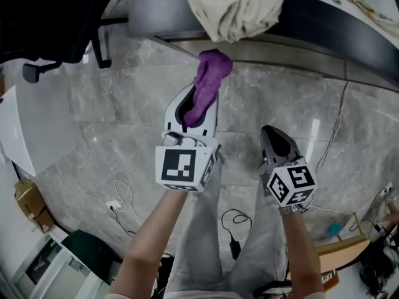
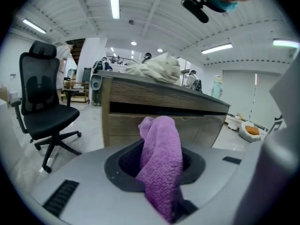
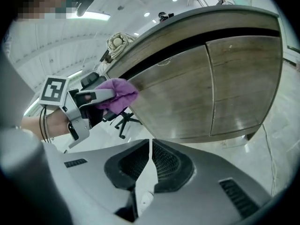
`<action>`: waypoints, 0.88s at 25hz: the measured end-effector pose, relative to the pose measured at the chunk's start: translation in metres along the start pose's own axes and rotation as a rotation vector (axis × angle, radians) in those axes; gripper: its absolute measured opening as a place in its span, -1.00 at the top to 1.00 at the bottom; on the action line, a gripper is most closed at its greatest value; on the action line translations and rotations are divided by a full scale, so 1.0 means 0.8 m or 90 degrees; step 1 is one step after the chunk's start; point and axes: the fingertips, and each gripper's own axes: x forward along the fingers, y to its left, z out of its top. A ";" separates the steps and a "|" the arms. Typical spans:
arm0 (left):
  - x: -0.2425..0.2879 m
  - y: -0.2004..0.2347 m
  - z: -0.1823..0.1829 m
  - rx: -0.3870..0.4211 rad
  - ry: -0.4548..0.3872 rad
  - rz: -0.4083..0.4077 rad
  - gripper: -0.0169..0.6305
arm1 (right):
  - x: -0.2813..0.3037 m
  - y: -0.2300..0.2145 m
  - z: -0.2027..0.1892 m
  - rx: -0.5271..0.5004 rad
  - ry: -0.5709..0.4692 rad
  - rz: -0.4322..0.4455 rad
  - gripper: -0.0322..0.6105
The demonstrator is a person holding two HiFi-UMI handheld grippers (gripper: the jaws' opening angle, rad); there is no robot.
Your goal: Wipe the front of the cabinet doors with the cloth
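Bearing black-and-white square markers on their cubes, the tools differ: the left tool (image 1: 192,108) is clamped on the purple cloth (image 1: 211,75), whose bunched free end rises past the jaws to the left edge of the wood-grain cabinet doors (image 3: 211,88), contact there hard to judge. The right tool (image 3: 150,159) has its jaws together and empty, low before the doors. A beige fabric heap (image 1: 234,5) lies on the counter (image 1: 336,33), cut off at the frame's top.

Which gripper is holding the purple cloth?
The left gripper: its jaws are shut on the purple cloth. The right gripper is shut on nothing.
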 end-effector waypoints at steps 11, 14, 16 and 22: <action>0.153 -0.304 -0.040 0.062 0.016 -0.161 0.60 | -0.115 -0.182 -0.018 0.014 0.008 -0.047 0.79; 0.180 -0.307 -0.045 0.057 0.024 -0.141 0.60 | -0.136 -0.230 -0.016 0.037 -0.009 -0.085 0.79; 0.187 -0.294 -0.044 0.060 0.028 -0.126 0.60 | -0.143 -0.249 -0.013 0.052 -0.021 -0.106 0.79; 0.177 -0.225 -0.044 0.066 0.030 -0.087 0.60 | -0.128 -0.248 -0.016 0.061 -0.025 -0.126 0.79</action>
